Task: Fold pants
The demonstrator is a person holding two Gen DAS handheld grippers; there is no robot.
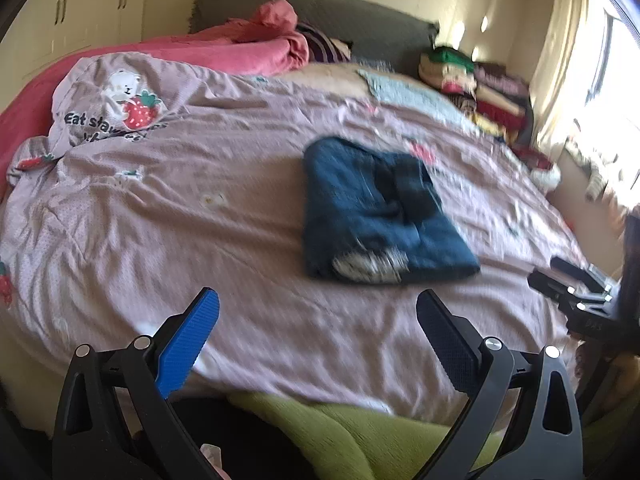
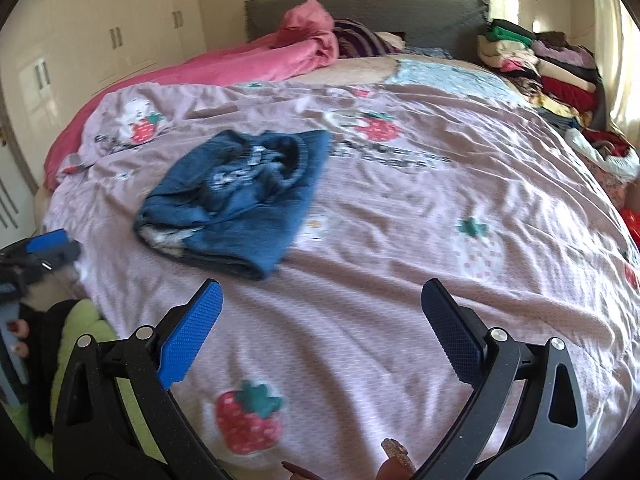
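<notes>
The blue denim pants (image 1: pixel 376 212) lie folded into a compact bundle on the pink strawberry-print bedsheet (image 1: pixel 208 216). They also show in the right wrist view (image 2: pixel 236 196), left of centre. My left gripper (image 1: pixel 318 308) is open and empty, held above the near edge of the bed, short of the pants. My right gripper (image 2: pixel 322 300) is open and empty, above the sheet (image 2: pixel 440 220), with the pants ahead and to its left. The right gripper shows at the right edge of the left wrist view (image 1: pixel 568 280); the left gripper shows at the left edge of the right wrist view (image 2: pixel 44 248).
A rolled pink duvet (image 1: pixel 240 52) lies at the head of the bed by the grey headboard (image 2: pixel 372 4). A stack of folded clothes (image 2: pixel 532 64) sits at the far right corner. A green cushion (image 1: pixel 344 432) is below the bed's near edge. Wardrobe doors (image 2: pixel 80 40) stand far left.
</notes>
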